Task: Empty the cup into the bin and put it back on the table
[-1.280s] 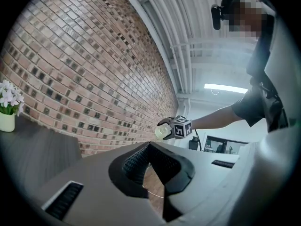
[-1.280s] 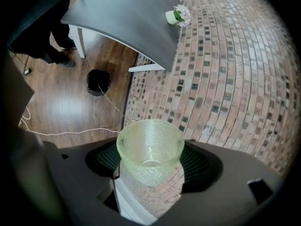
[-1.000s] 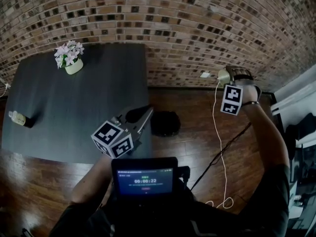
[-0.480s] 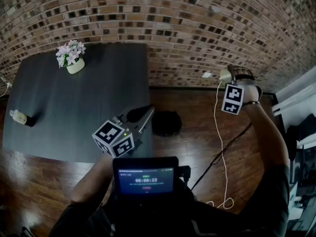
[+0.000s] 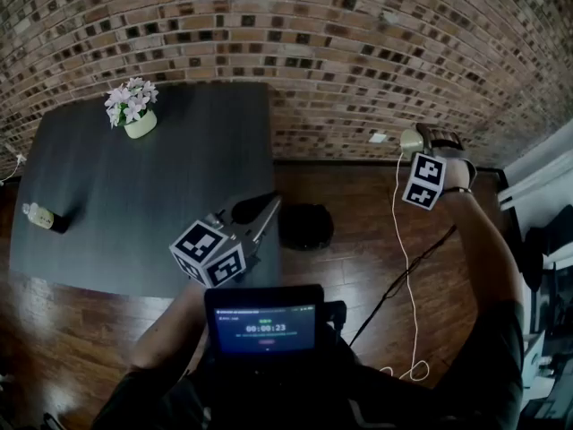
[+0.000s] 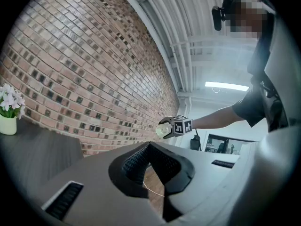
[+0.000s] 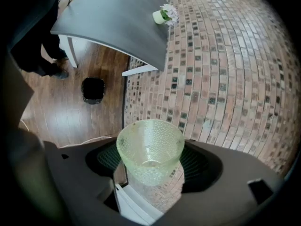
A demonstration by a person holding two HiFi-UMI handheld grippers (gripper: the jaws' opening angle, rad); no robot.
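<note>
Right gripper (image 7: 150, 163) clamps the cup (image 7: 150, 142), mouth tilted toward its camera.

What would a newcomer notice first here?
The pale green dimpled cup, clamped in the right tongs out by the brick wall. Next, the black bin on the wood floor beside the dark table, with the left tongs shut and empty over its near corner.
</note>
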